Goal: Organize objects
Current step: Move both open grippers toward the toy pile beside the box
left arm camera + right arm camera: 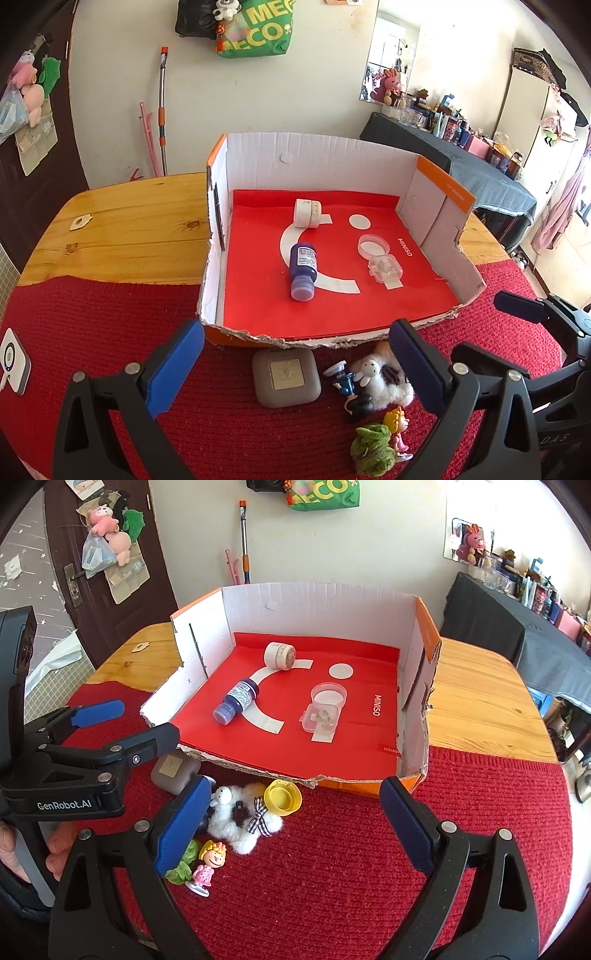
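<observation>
The cardboard box already holds a blue bottle, a white jar and a clear case. Still outside on the surface (red cloth): plush sheep, grey case, yellow lid, figurines. Left tongs and right tongs are both released, empty.

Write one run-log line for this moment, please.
both tongs open, empty | cardboard box: lying blue bottle, white jar, clear case | outside: yellow lid, fluffy sheep
</observation>
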{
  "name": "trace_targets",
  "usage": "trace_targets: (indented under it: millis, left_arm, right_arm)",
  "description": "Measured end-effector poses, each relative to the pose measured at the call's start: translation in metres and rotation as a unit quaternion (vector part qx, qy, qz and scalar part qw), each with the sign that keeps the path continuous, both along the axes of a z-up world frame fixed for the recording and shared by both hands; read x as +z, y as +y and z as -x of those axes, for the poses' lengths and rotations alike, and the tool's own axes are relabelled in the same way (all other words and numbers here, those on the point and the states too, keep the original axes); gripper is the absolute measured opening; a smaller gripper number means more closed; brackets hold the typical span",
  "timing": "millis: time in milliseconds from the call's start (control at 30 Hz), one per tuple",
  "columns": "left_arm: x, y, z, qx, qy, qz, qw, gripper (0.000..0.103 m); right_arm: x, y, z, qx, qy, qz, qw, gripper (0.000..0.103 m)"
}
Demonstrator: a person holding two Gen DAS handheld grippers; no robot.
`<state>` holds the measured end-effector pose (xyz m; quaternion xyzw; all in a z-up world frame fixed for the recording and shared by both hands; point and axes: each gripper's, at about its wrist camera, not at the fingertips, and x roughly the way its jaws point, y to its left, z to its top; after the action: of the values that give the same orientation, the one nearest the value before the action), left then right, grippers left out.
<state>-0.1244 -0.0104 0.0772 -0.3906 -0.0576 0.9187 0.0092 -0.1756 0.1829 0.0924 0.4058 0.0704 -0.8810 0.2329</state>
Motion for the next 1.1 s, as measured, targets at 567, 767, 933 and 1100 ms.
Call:
trace_targets:
  millis: [567,767,933,1100]
  left_arm:
    - [-0.005,0.007,-0.027,-0.007,0.000,0.005,1.0000,0.102]
    - [-0.009,0.010,-0.035,-0.009,-0.003,0.008,0.9999,0.102]
    - [-0.013,0.011,-0.042,-0.008,-0.005,0.007,0.9999,0.102]
    - [-0.020,0.012,-0.048,-0.008,-0.010,0.007,0.9999,0.102]
  right_arm:
    - [-0.004,0.003,-0.030,0.002,0.005,-0.002,1.000,0.094]
    - [-0.009,0.006,-0.040,0.001,0.002,-0.003,1.000,0.094]
    - [-0.014,0.007,-0.047,0.001,0.000,-0.004,1.000,0.094]
    - [-0.021,0.007,-0.053,0.003,-0.005,-0.007,1.000,0.094]
